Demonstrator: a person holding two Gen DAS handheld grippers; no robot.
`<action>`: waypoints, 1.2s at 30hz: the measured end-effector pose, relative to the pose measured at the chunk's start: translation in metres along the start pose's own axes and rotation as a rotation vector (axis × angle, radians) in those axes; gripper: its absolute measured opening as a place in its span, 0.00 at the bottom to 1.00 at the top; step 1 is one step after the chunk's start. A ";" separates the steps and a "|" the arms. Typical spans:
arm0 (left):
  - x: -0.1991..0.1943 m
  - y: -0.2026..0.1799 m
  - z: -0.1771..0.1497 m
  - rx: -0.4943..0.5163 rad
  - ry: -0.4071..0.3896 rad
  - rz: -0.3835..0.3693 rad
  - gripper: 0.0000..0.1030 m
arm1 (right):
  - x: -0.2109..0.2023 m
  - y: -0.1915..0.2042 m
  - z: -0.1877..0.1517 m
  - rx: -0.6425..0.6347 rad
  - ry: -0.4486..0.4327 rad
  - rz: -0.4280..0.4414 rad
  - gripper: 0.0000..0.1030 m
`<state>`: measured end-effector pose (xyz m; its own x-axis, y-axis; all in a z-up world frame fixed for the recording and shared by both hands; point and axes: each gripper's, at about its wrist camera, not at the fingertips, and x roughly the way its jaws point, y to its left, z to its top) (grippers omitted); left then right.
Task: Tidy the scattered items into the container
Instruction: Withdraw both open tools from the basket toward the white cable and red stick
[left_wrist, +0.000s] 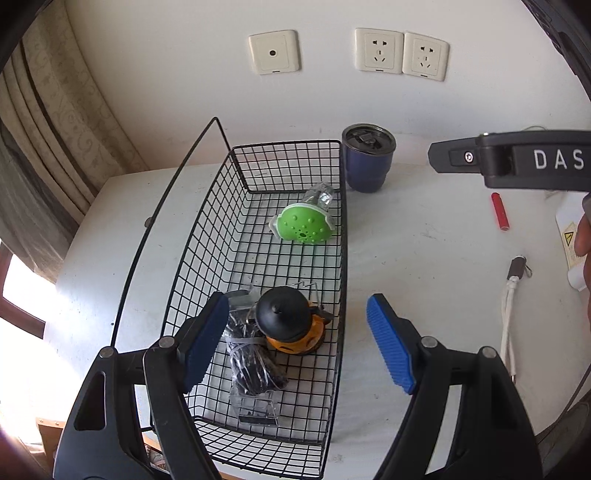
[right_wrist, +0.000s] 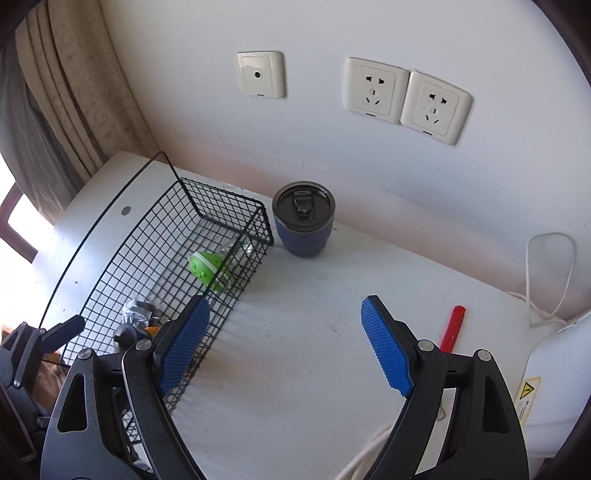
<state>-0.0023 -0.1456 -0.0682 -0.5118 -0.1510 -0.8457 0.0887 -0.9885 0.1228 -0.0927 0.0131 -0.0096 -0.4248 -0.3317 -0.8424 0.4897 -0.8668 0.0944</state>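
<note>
With both your left hand-held gripper (left_wrist: 295, 339) and right hand-held gripper (right_wrist: 284, 339) released and empty, take the red stick (right_wrist: 452, 328), lying on the bench right of the wire basket (right_wrist: 236, 291), across its middle; it looks light, stiff, likely slippery.

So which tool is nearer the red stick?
Right. The right tool hangs open just left of the red stick; the left tool hangs over the wire basket, farther away.
</note>
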 end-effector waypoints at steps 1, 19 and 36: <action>0.000 -0.004 0.001 0.010 -0.001 -0.006 0.72 | -0.002 -0.005 -0.002 0.012 -0.002 -0.005 0.82; -0.004 -0.071 0.010 0.143 -0.013 -0.098 0.72 | -0.031 -0.075 -0.033 0.141 -0.021 -0.089 0.82; -0.001 -0.139 0.012 0.226 0.008 -0.213 0.72 | -0.045 -0.135 -0.059 0.228 -0.006 -0.150 0.82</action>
<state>-0.0242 -0.0079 -0.0781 -0.4917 0.0587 -0.8688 -0.2121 -0.9757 0.0542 -0.0951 0.1667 -0.0156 -0.4848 -0.1947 -0.8527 0.2369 -0.9677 0.0863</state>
